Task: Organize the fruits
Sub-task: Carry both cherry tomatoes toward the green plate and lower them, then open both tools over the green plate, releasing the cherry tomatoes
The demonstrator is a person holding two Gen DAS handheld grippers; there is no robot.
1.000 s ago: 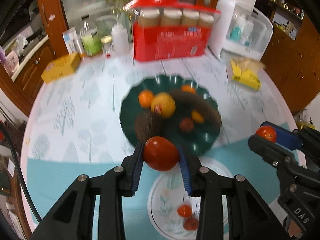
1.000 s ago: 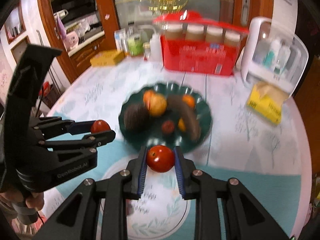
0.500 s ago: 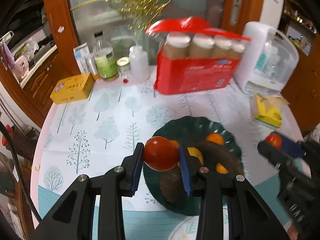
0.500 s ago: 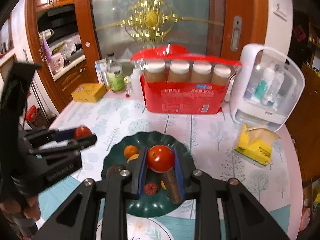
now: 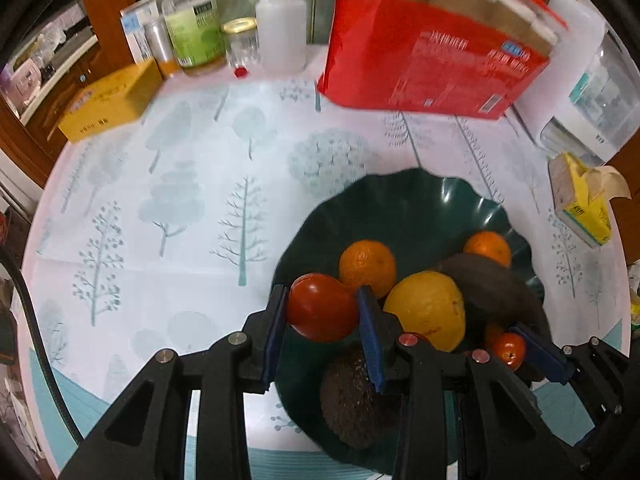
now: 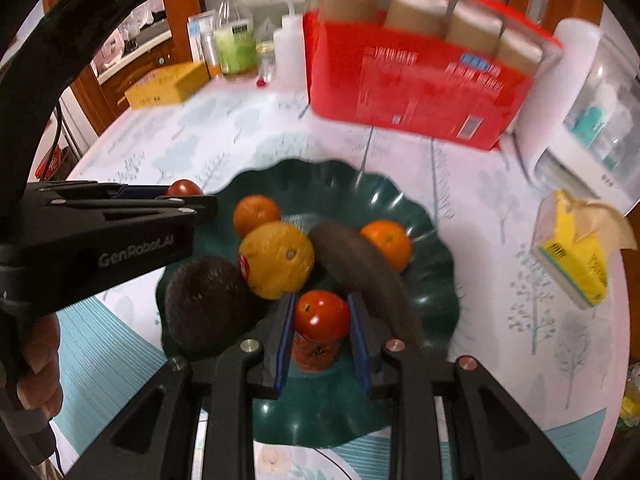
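My left gripper (image 5: 322,308) is shut on a large red tomato (image 5: 320,306) just over the near-left rim of the dark green plate (image 5: 400,188). My right gripper (image 6: 321,316) is shut on a smaller red tomato (image 6: 321,314), low over the plate's front part, right above a dark red fruit (image 6: 316,351). The plate holds two oranges (image 6: 256,214), a big yellow citrus (image 6: 276,260), a long brown fruit (image 6: 360,272) and a dark round fruit (image 6: 204,300). In the right wrist view the left gripper (image 6: 188,196) comes in from the left.
A red carton (image 5: 432,68) stands behind the plate, with bottles (image 5: 192,20) and a yellow box (image 5: 106,100) at the back left. A yellow tissue pack (image 5: 580,204) and a white appliance (image 5: 600,92) are on the right. A person's hand (image 6: 38,368) holds the left gripper.
Both grippers have gone forward from over the white plate to the green plate and come down closer to it. Each keeps its tomato.
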